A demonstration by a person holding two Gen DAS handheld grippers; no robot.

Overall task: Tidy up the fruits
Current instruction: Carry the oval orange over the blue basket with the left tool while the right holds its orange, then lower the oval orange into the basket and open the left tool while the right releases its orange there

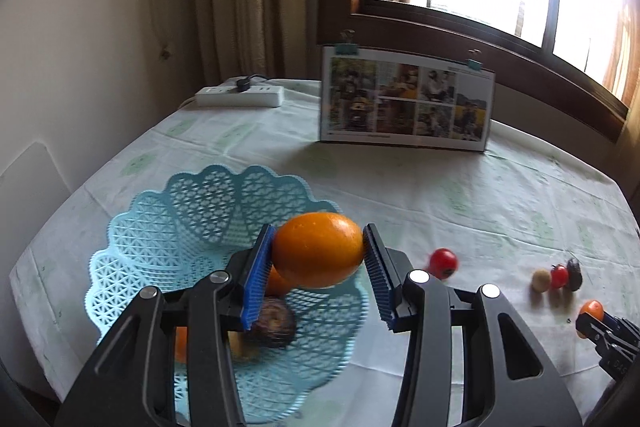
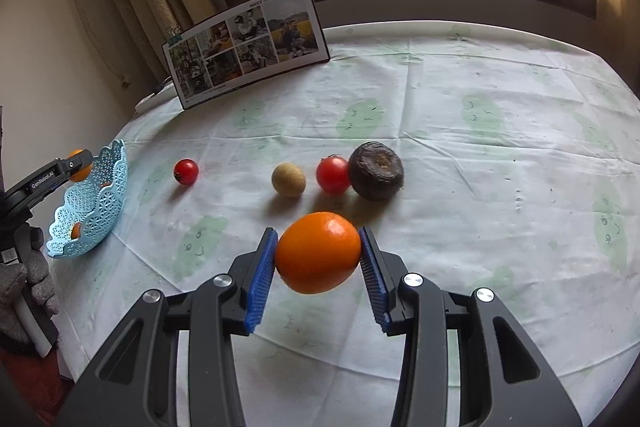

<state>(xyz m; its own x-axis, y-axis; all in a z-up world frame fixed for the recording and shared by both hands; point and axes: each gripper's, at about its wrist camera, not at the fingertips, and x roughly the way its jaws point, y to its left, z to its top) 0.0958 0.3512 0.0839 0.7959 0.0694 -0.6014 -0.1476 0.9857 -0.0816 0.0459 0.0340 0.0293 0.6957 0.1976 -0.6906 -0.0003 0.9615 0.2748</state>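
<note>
My left gripper (image 1: 319,254) is shut on an orange (image 1: 318,249), held just above the light blue lattice basket (image 1: 160,235). In the basket lie a dark brown fruit (image 1: 272,323) and other orange fruit, partly hidden by my fingers. My right gripper (image 2: 319,253) is shut on a second orange (image 2: 318,253), lifted over the tablecloth. On the cloth beyond it sit a small red tomato (image 2: 186,171), a tan round fruit (image 2: 288,179), a red tomato (image 2: 333,174) and a dark wrinkled fruit (image 2: 375,170). The right wrist view shows the basket (image 2: 90,203) at far left.
A photo board (image 1: 406,103) held by clips stands at the back of the table under the window. A white power strip (image 1: 240,95) lies at the back left corner. A gloved hand (image 2: 24,283) holds the left gripper at the table's left edge.
</note>
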